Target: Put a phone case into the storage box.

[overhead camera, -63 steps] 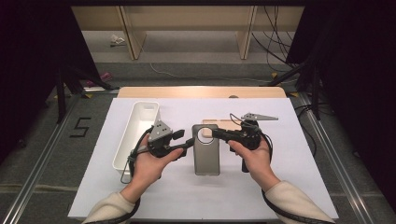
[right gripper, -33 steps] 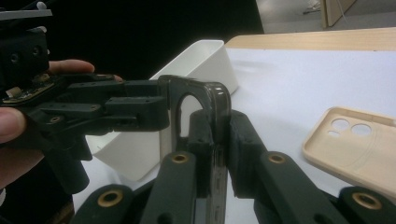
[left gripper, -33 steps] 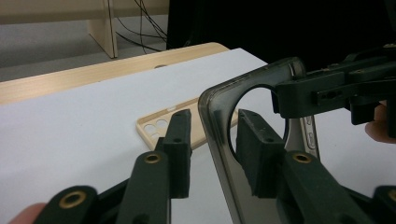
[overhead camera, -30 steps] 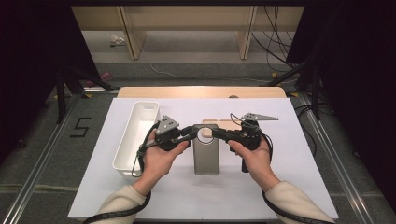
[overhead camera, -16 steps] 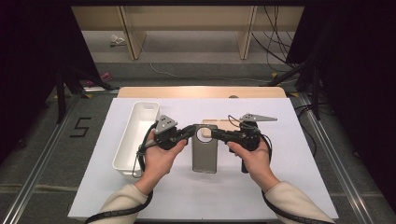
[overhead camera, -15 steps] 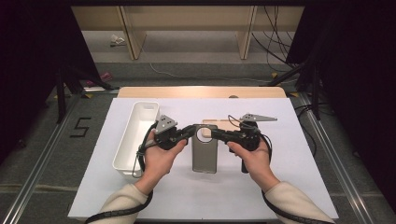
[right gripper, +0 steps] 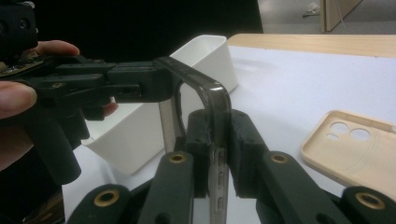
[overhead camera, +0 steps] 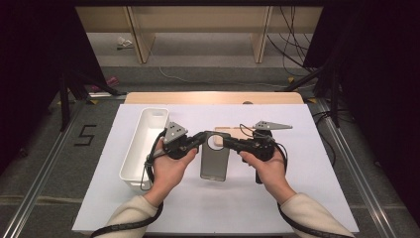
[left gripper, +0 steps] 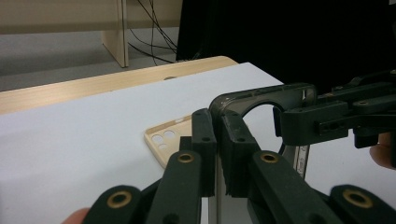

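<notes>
Phone case (overhead camera: 215,161) of smoky, see-through soft plastic, a rounded rectangle with one large round hole near its top edge, sits at the middle of the desk (overhead camera: 99,198) and is held by both tools at that upper end. One left tool (overhead camera: 201,140), black and hard with ribbed rubber pads, has just been closing and now pinches the case's top left corner; in the left tool view (left gripper: 218,154) its pads press the rim with almost no gap. One right tool (overhead camera: 227,143), of the same make, is clamped narrow on the top right edge, and in the right tool view (right gripper: 218,154) the thin glossy wall of the case stands upright between its pads. Two hands (overhead camera: 168,168) grip the tool bodies. Just beyond lies a second case (overhead camera: 236,133), beige and matte, flat on the white sheet, with three round holes (right gripper: 348,131) showing. At the left stands one long white bin (overhead camera: 143,144), smooth plastic with rounded corners. Farthest, a strip of pale wood (overhead camera: 213,97) edges the desk.
</notes>
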`<act>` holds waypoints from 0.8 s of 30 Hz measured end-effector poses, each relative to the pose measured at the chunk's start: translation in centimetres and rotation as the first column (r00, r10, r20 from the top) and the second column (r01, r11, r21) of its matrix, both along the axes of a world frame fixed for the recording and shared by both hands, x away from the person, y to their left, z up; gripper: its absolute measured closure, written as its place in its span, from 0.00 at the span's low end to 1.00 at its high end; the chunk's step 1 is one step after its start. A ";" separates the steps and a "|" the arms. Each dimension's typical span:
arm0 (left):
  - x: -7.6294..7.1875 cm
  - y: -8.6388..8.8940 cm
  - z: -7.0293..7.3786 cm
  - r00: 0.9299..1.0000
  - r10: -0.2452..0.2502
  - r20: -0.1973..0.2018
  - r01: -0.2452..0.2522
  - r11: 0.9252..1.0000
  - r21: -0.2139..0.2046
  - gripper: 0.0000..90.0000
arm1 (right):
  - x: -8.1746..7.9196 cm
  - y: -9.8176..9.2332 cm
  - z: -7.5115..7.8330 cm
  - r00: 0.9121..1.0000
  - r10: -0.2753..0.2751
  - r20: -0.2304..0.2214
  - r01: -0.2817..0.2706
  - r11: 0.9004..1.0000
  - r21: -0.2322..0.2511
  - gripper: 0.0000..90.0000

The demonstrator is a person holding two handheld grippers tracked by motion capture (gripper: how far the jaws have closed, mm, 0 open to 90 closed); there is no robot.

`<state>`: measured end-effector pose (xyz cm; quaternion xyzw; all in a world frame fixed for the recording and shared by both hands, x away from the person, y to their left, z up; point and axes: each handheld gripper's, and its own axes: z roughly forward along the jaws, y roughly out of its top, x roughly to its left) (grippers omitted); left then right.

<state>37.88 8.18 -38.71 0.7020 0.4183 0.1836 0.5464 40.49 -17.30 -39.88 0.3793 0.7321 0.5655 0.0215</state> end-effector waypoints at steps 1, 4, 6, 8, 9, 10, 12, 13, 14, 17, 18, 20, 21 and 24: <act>0.0 0.0 0.0 1.000 -0.001 0.000 0.001 1.000 0.000 0.94 | 0.0 0.0 0.0 1.000 0.000 0.001 0.000 1.000 0.001 0.88; 0.0 0.0 0.1 1.000 0.000 0.006 0.000 1.000 0.006 0.94 | 0.0 0.0 0.0 1.000 0.002 0.006 -0.002 1.000 -0.001 0.86; 0.0 0.1 0.2 1.000 0.003 0.009 -0.003 1.000 0.002 0.94 | 0.0 0.0 0.1 1.000 -0.002 0.023 0.002 1.000 -0.013 0.82; 0.0 0.2 0.3 1.000 0.007 0.011 -0.007 1.000 0.001 0.94 | 0.0 0.0 0.1 1.000 -0.002 0.027 0.002 1.000 -0.016 0.80; 0.0 0.3 0.3 1.000 0.012 0.013 -0.012 1.000 -0.001 0.94 | 0.0 0.0 0.1 0.999 -0.003 0.033 0.004 1.000 -0.023 0.77; 0.1 0.4 0.4 1.000 0.013 0.015 -0.013 1.000 -0.001 0.94 | 0.0 0.1 0.1 0.999 -0.003 0.039 0.004 1.000 -0.027 0.72; 0.1 0.5 0.5 1.000 0.018 0.020 -0.018 1.000 0.004 0.94 | 0.0 0.1 0.1 0.999 0.000 0.052 0.002 0.999 -0.039 0.63; 0.2 0.6 0.5 1.000 0.021 0.022 -0.021 1.000 0.006 0.94 | 0.0 0.2 0.1 0.998 0.000 0.061 0.003 0.999 -0.044 0.58; 0.2 0.7 0.5 0.999 0.025 0.025 -0.025 1.000 0.009 0.94 | -0.1 0.2 0.1 0.998 0.003 0.067 0.001 0.999 -0.051 0.52; 0.3 0.9 0.5 0.999 0.033 0.026 -0.033 0.999 0.009 0.94 | -0.1 0.3 0.2 0.995 0.028 0.095 -0.021 0.997 -0.075 0.42; 0.3 1.0 0.5 0.999 0.035 0.027 -0.035 0.999 0.007 0.94 | -0.2 0.4 0.3 0.993 0.037 0.114 -0.027 0.996 -0.091 0.39; 0.4 1.1 0.7 0.999 0.038 0.029 -0.038 0.999 0.006 0.94 | -0.2 0.4 0.3 0.992 0.041 0.119 -0.030 0.995 -0.095 0.37; 0.4 1.2 0.7 0.999 0.039 0.030 -0.039 0.999 0.005 0.94 | -0.2 0.4 0.3 0.991 0.046 0.128 -0.033 0.994 -0.102 0.34; 0.4 1.5 0.9 0.998 0.047 0.039 -0.047 0.999 0.006 0.94 | -0.3 0.3 0.4 0.989 0.055 0.140 -0.039 0.993 -0.113 0.28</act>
